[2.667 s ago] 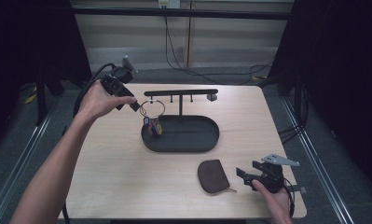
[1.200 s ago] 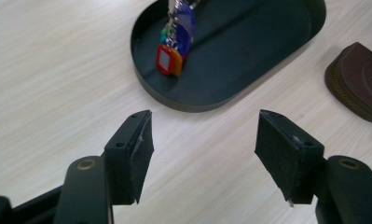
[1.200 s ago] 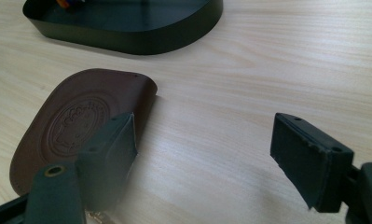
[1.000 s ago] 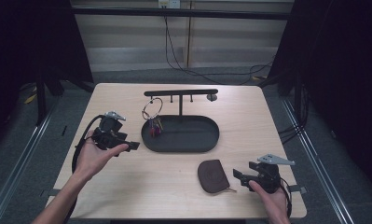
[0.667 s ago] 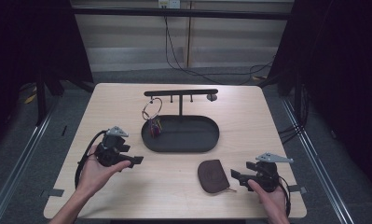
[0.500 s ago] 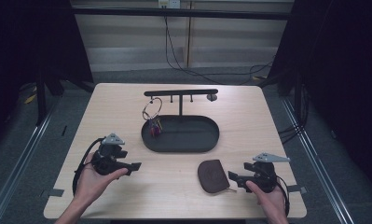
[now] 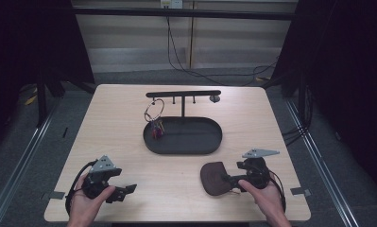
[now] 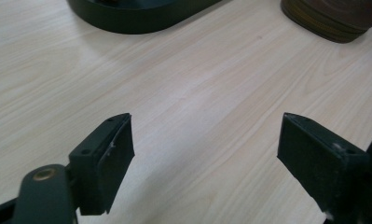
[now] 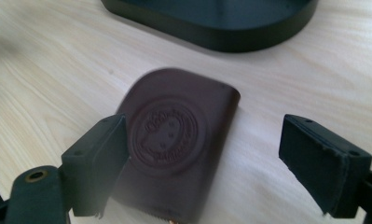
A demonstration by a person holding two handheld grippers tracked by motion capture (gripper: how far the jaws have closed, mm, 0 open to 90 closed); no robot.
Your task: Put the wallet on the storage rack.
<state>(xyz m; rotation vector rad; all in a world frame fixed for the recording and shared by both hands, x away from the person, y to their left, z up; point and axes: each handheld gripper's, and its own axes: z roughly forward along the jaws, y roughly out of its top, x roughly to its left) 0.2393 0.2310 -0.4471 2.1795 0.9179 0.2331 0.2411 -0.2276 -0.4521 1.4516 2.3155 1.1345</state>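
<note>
A brown leather pouch (image 7: 215,177) with a round embossed stamp lies flat at the table's near right. My right gripper (image 7: 232,179) is open at the pouch's right edge. In the right gripper view the pouch (image 9: 181,140) lies between the spread jaws of that gripper (image 9: 204,135), nearer the left jaw. My left gripper (image 7: 124,193) rests open at the near left, with bare wood between its jaws (image 8: 207,135). A key ring with keys (image 7: 154,116) hangs from the left end of a black stand (image 7: 184,94), over a black oval tray (image 7: 195,142).
The tray's rim (image 8: 141,16) and the pouch's edge (image 8: 333,16) lie far ahead in the left gripper view. The tray (image 9: 211,21) sits just beyond the pouch in the right gripper view. The stand's bar has spare pegs. Cables trail on the floor behind the table.
My left gripper came back from the stand, where the key ring now hangs, down to the near left of the table. My right gripper slid left up to the pouch.
</note>
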